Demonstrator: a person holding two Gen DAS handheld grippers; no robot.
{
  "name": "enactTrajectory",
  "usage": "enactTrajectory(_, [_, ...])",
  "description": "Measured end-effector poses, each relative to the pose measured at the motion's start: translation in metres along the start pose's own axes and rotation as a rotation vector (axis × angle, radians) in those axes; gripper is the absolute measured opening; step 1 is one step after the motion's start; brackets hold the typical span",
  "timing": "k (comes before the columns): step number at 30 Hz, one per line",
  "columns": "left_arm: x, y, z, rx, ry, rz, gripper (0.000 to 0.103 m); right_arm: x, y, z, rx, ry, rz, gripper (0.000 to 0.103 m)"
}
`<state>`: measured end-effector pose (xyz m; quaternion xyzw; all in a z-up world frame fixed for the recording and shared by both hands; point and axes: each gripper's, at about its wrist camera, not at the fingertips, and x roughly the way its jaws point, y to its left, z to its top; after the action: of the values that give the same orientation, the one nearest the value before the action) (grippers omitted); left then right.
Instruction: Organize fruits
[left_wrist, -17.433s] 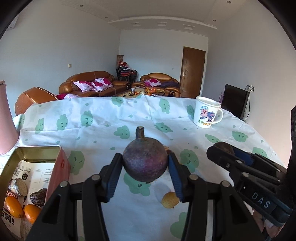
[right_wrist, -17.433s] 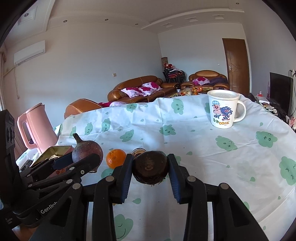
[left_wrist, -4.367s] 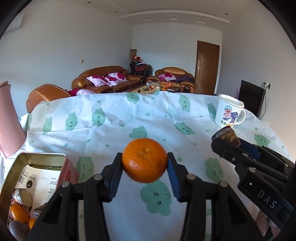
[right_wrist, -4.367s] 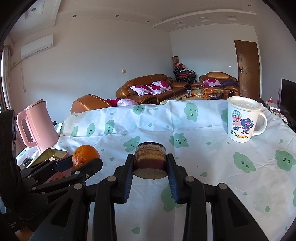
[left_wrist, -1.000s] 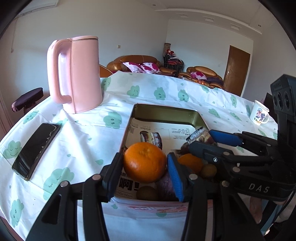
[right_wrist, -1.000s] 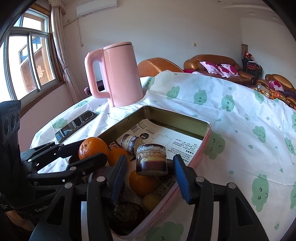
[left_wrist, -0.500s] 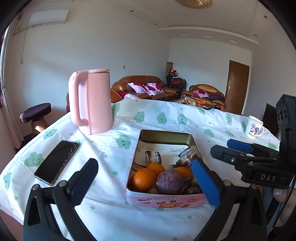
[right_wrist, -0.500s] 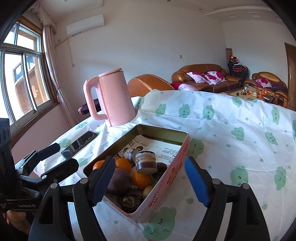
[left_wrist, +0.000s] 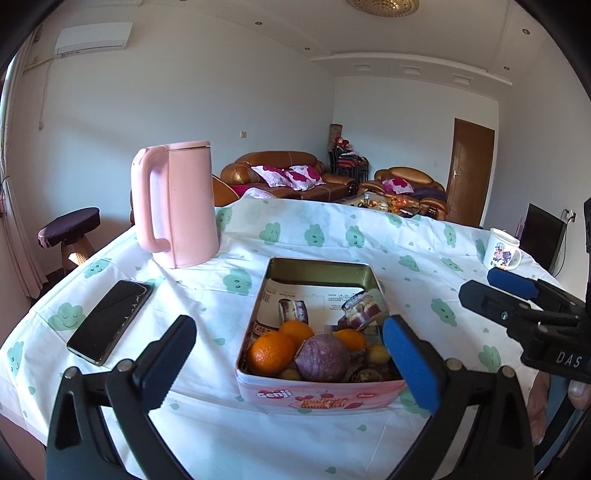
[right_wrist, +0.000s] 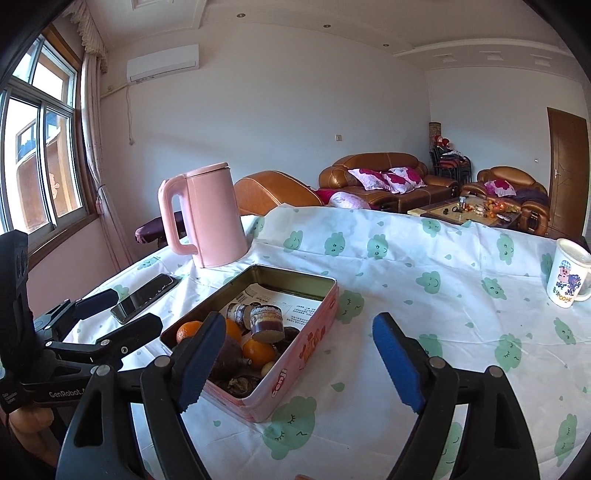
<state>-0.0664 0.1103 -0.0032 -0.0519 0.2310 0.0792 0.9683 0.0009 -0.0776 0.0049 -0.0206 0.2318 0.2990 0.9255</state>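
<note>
Both my grippers are empty and pulled back from the tin (left_wrist: 255, 317), which sits in the lower middle of the left view. The left gripper (left_wrist: 291, 363) stands wide open, nothing between its pads; the right gripper (right_wrist: 299, 360) has just been opening and also has nothing between its pads, its left pad overlapping the tin's near corner in the picture only. The fruit is in the tin's near end: an orange (left_wrist: 270, 353), a purple fruit (left_wrist: 322, 357), more oranges behind and a small yellow one, with a layered cake cup (right_wrist: 266, 324) on top. I judge the drop-off step done. On the cloth (right_wrist: 424, 295) I see no loose fruit, only the kettle (left_wrist: 177, 203), phone (left_wrist: 110, 325) and mug (right_wrist: 567, 277). Next I'd sweep the cameras over the table for leftovers; if there are none, I'd hold clear
</note>
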Motion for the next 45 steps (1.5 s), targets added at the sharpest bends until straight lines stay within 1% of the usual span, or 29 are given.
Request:
enactTrajectory(9, [0.001,-0.008,0.0,0.017,0.003,-0.001,0.103,-0.007,-0.003,0.0,0.001,-0.013,-0.012,0.083])
enactTrajectory(22, [0.003,-0.01,-0.001,0.021,0.009,-0.003,0.103,-0.009,-0.006,-0.002,0.005,-0.014,-0.018,0.083])
enactTrajectory(28, [0.004,-0.014,-0.001,0.033,0.01,0.019,0.103,-0.012,-0.009,-0.003,0.009,-0.025,-0.021,0.083])
enactTrajectory(31, [0.005,-0.016,-0.001,0.036,0.019,0.013,0.103,-0.013,-0.01,-0.004,0.01,-0.028,-0.025,0.083])
enactTrajectory(37, [0.001,-0.023,0.0,0.058,0.006,0.022,0.103,-0.019,-0.01,-0.004,0.005,-0.042,-0.037,0.084])
enactTrajectory(45, [0.005,-0.025,-0.001,0.058,0.026,0.025,0.103,-0.02,-0.011,-0.005,0.0,-0.039,-0.041,0.084])
